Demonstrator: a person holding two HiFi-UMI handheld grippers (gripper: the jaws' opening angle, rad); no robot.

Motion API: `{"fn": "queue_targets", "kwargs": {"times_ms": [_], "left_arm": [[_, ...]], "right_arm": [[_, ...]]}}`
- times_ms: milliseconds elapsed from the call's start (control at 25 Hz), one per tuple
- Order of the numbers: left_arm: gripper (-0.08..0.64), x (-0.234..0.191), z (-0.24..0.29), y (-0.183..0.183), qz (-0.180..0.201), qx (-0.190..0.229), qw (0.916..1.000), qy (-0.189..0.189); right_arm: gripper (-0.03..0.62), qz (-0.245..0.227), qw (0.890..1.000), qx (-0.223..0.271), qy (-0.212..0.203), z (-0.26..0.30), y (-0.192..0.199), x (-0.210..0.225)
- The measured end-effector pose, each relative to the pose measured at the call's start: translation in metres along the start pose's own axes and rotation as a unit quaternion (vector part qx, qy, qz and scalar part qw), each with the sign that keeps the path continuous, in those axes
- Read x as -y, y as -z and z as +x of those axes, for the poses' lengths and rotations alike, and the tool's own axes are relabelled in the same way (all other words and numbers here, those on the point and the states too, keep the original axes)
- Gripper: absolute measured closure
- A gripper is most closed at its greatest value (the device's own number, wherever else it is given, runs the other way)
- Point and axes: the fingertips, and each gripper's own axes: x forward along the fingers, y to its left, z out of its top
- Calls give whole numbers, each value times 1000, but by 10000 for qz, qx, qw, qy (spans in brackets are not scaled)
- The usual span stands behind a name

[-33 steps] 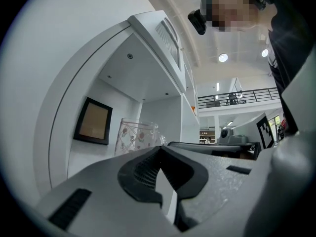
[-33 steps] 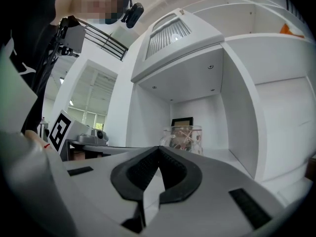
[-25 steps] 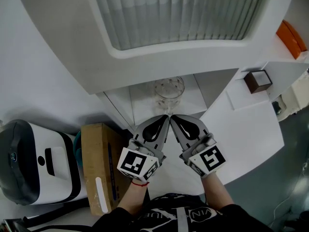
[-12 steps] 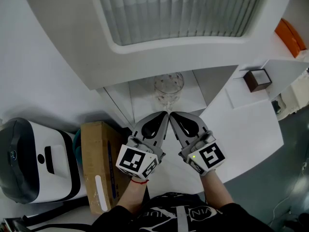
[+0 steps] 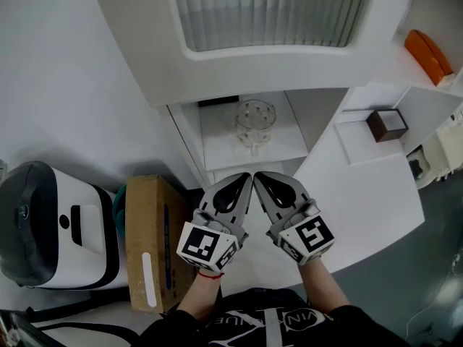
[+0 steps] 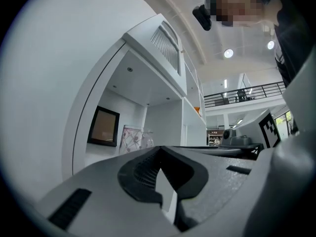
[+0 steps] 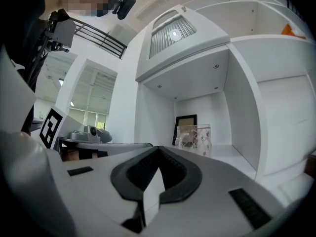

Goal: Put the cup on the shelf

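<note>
Two grippers sit side by side low in the head view, tips nearly touching each other: the left gripper (image 5: 245, 179) and the right gripper (image 5: 260, 178), each with its jaws pressed together on nothing. Ahead of them, apart from both, the glass cup (image 5: 254, 122) stands upright on the white shelf (image 5: 217, 144) inside an open compartment, under a ribbed panel (image 5: 273, 7). A cardboard box (image 5: 148, 243) lies to the left beside a white-and-black appliance (image 5: 51, 231). To the right, a small brown box (image 5: 384, 123) rests on a white ledge, and an orange object (image 5: 425, 51) sits farther up.

From the left gripper view, the left gripper (image 6: 160, 151) shows its jaws closed, nothing clamped between them. Beyond them the cup (image 6: 132, 138) stands in the compartment (its glass carries a dotted pattern), just right of a dark framed picture (image 6: 103, 127) on the back wall. The other gripper's marker cube (image 6: 270, 127) shows at the right.

From the right gripper view, the right gripper (image 7: 158, 153) likewise has its jaws together and empty. The cup (image 7: 193, 138) stands on the shelf floor (image 7: 232, 156), in front of the framed picture (image 7: 184, 124), clear of the jaws. The left gripper's marker cube (image 7: 50, 126) appears at the left.
</note>
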Motion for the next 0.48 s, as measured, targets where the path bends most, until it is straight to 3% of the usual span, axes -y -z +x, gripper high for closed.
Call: {"fn": "queue_targets", "kwargs": {"times_ms": [160,280,480], "left_arm": [[557,15,-17,1,167,5,9995,-265],[557,24,-34,7,463,-80,9963,-719],[557,38,-61,17,391,-99,9915,-1234]], "right_arm": [[589,54,10000,-49,-20,-15,3,-14],[589,71,9999,-82,15,-32,9,-25],[589,190,9997,-116,-26,-65,20,-36]]}}
